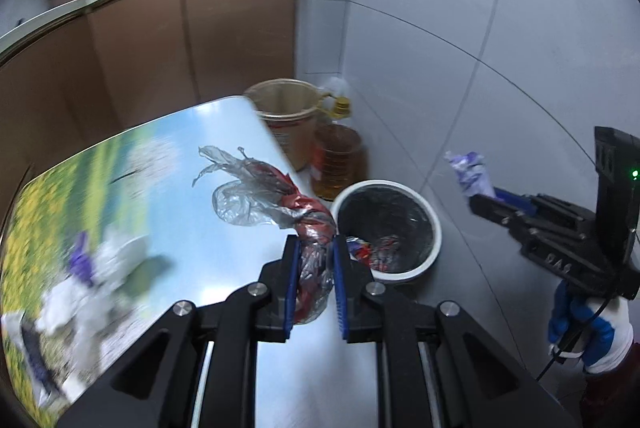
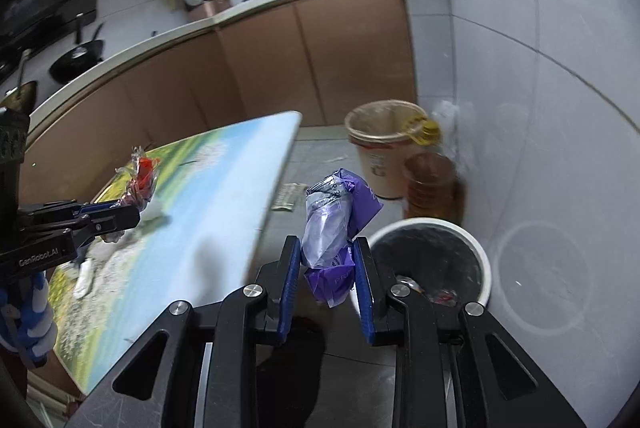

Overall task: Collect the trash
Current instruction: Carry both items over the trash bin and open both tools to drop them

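Observation:
My left gripper (image 1: 315, 242) is shut on a crumpled red and clear plastic wrapper (image 1: 276, 194), held over the table's right edge just left of the white trash bin (image 1: 434, 228). The bin stands on the floor, lined in black, with wrappers inside. My right gripper (image 2: 326, 244) is shut on a purple and clear plastic wrapper (image 2: 340, 212), held above the floor left of the trash bin (image 2: 482, 252). In the left wrist view the right gripper (image 1: 478, 198) shows at the right with the purple wrapper (image 1: 470, 170). The left gripper (image 2: 128, 214) and red wrapper (image 2: 144, 176) show in the right wrist view.
A table (image 1: 168, 164) with a landscape-print cover still bears blurred white and purple scraps (image 1: 92, 272). Behind the bin stand a beige bucket (image 1: 286, 120) and an oil bottle (image 1: 338, 160) against the grey tiled wall. Brown kitchen cabinets (image 1: 140, 48) run behind. Gloved hands (image 1: 588, 328) hold the grippers.

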Demonstrator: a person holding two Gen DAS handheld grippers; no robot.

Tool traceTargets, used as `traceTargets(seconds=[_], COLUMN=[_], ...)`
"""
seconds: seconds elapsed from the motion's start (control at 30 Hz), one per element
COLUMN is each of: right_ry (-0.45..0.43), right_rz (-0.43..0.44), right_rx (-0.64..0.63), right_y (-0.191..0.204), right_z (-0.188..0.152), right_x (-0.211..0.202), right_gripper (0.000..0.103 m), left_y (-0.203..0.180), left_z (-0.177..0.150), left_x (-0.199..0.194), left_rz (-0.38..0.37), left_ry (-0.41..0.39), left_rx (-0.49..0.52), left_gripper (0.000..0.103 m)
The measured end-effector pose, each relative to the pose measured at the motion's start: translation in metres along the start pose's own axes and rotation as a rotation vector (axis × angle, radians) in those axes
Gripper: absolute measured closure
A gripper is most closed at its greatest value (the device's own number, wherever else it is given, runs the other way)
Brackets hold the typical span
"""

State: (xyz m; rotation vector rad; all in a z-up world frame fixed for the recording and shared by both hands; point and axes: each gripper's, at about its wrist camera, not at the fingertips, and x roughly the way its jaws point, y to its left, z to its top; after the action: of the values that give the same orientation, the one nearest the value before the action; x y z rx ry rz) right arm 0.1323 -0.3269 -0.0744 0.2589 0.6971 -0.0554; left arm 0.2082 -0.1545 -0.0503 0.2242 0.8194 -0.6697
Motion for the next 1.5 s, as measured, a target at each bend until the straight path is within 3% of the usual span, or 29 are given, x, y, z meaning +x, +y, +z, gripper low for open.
traceTargets(seconds=[0.57,0.87,0.93,1.0,1.03,1.33,1.5], right_ry=[0.172,0.236,0.239,0.239,0.239,0.211,0.168], right_rz=[-0.122,-0.173,-0.191,-0.205,-0.208,-0.203,-0.162], right_rx=[0.145,0.156,0.158,0.156,0.157,0.153,0.138], right_y=[-0.091,-0.113,-0.115,-0.116,-0.116,-0.097,-0.073], right_z=[-0.022,-0.031,-0.034,-0.036,-0.036,-0.035,-0.027], right_x=[0.119,0.163,0.164,0.163,0.161,0.136,0.110], right_gripper=[0.076,0.069,0.061,0.058,0.057,0.046,0.042], left_y=[-0.064,-0.077,-0.074,-0.072,-0.071,-0.059,-0.046], left_z=[0.062,0.074,0.074,0.075,0.075,0.074,0.062], left_x=[0.176,0.233,0.237,0.239,0.237,0.190,0.134], left_rz=[-0.114,-0.165,-0.184,-0.189,-0.195,-0.196,-0.114], left_ry=[0.229,0.311,0.318,0.314,0.304,0.216,0.060], left_rx=[0.066,0.031,0.008,-0.012,-0.025,-0.058,-0.064], left_gripper=[0.088,0.087,0.081,0.061,0.058,0.057,0.057])
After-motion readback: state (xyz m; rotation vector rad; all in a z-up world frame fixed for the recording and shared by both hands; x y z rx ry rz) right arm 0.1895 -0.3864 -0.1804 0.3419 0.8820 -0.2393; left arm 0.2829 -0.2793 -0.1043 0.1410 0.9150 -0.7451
